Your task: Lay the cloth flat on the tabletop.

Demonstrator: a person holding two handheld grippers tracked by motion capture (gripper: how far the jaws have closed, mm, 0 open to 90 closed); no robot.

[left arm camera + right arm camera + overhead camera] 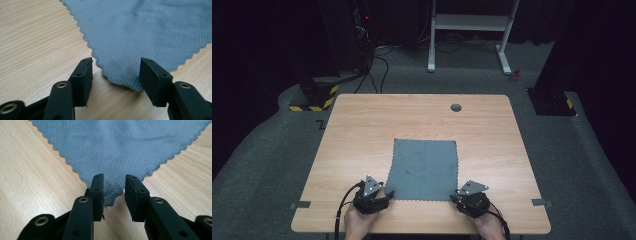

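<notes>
Cloth (424,169), one grey square with pinked edges, lies flat on the table (362,125), toward its near edge. Two grippers sit at the cloth's near corners: left gripper (115,72) with jaws apart around its corner, right gripper (113,192) likewise spread, pads not pressing. Forearms are cut off below the table's near edge.

Cloth (424,169) flat on table (362,125), toward near edge; grippers at its near corners, left (388,192), right (455,196), seemingly straddling them.
</notes>
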